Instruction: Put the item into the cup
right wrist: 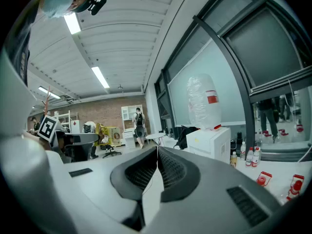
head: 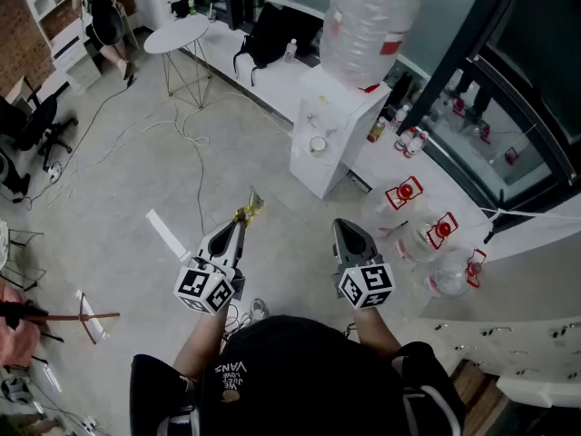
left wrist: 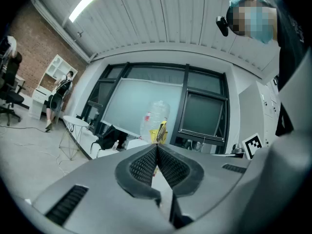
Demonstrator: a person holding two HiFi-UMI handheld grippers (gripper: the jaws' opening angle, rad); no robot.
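My left gripper [head: 241, 226] is held over the concrete floor and is shut on a small yellow sachet [head: 248, 211] that sticks out past its tips. In the left gripper view the jaws [left wrist: 157, 146] meet, with the yellow sachet [left wrist: 160, 132] standing up between them. A small white cup [head: 318, 144] sits on the shelf of the white water dispenser [head: 338, 116], ahead and to the right of the sachet. My right gripper [head: 346, 230] is level with the left one, shut and empty; the right gripper view shows its pads [right wrist: 157, 150] pressed together.
A big clear water bottle [head: 368, 21] tops the dispenser. Several empty red-capped jugs [head: 427, 234] lie on the floor to the right. A round white table [head: 177, 34], a black backpack [head: 270, 33] and loose cables [head: 186, 130] are farther off. A person [head: 103, 16] stands at far left.
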